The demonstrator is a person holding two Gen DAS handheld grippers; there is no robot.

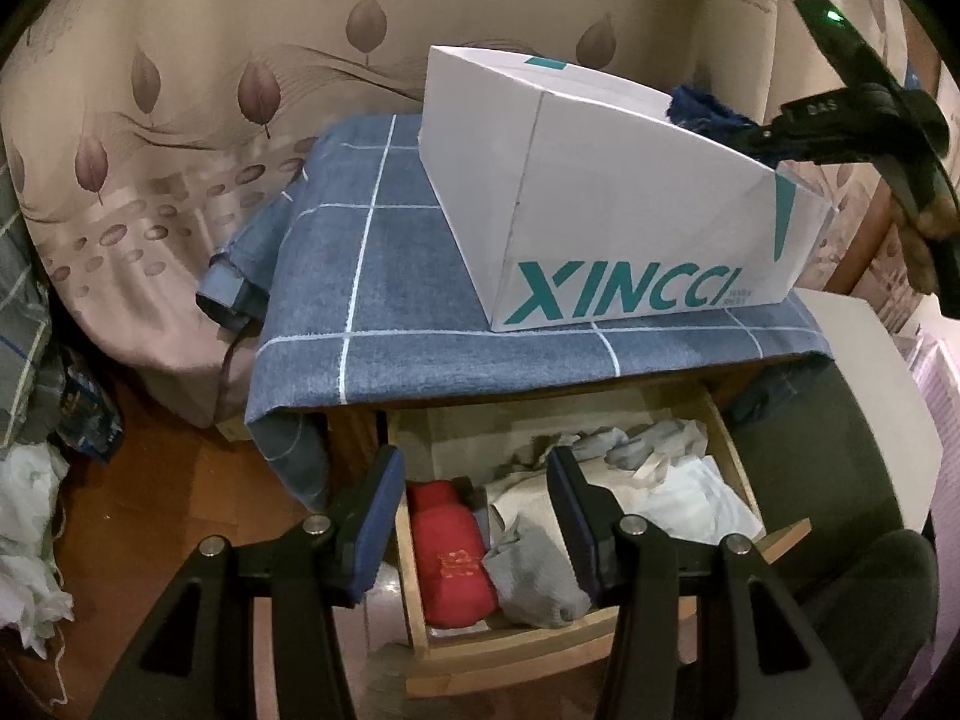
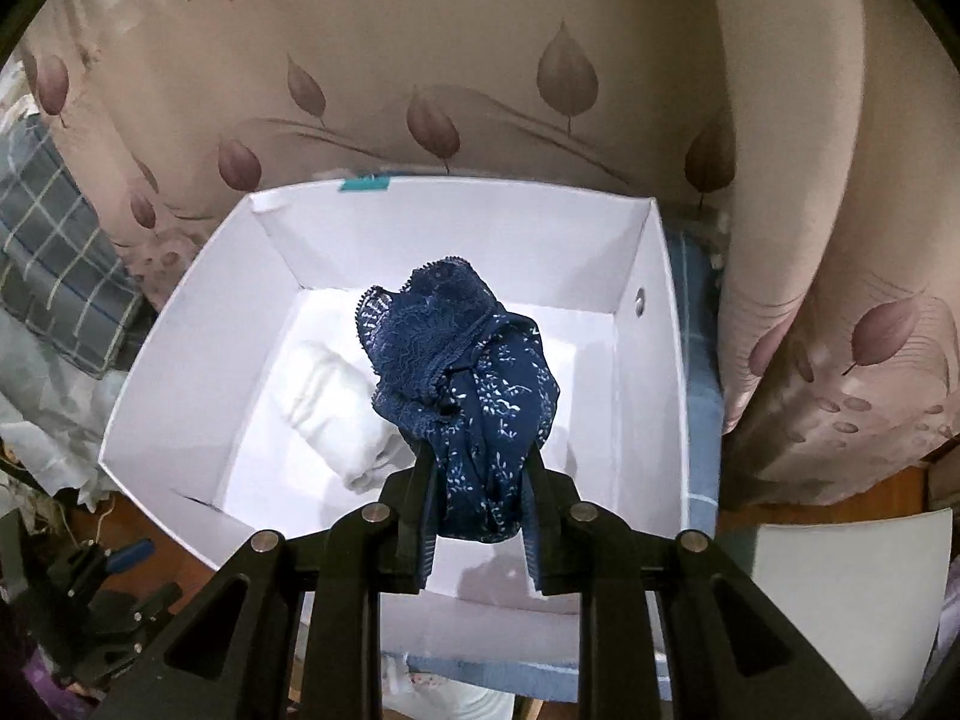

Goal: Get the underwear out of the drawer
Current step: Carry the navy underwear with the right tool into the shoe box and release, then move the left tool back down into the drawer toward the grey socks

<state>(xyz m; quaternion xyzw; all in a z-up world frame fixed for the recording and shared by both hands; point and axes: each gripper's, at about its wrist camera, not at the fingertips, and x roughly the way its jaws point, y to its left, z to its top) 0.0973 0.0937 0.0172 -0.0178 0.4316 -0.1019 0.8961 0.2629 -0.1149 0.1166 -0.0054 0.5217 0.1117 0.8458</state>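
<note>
In the left wrist view, the wooden drawer (image 1: 414, 576) stands pulled out below me with a red garment (image 1: 450, 558), a grey one (image 1: 534, 570) and white ones (image 1: 678, 492) inside. My left gripper (image 1: 474, 462) hangs open above it, nothing between its pads. My right gripper (image 2: 477, 450) is shut on dark blue lace-and-floral underwear (image 2: 468, 360), held over the open white box (image 2: 654, 300). A folded white garment (image 2: 336, 402) lies on the box floor. From the left, the right gripper (image 1: 774, 138) and the blue underwear (image 1: 699, 105) show at the rim of the XINCCI box (image 1: 600, 192).
The box sits on a blue checked cloth (image 1: 390, 312) that covers the cabinet top. A leaf-print curtain (image 1: 180, 120) hangs behind and to the left. Crumpled clothes (image 1: 24, 510) lie on the wooden floor at the left. A white panel (image 2: 840, 600) stands at the right.
</note>
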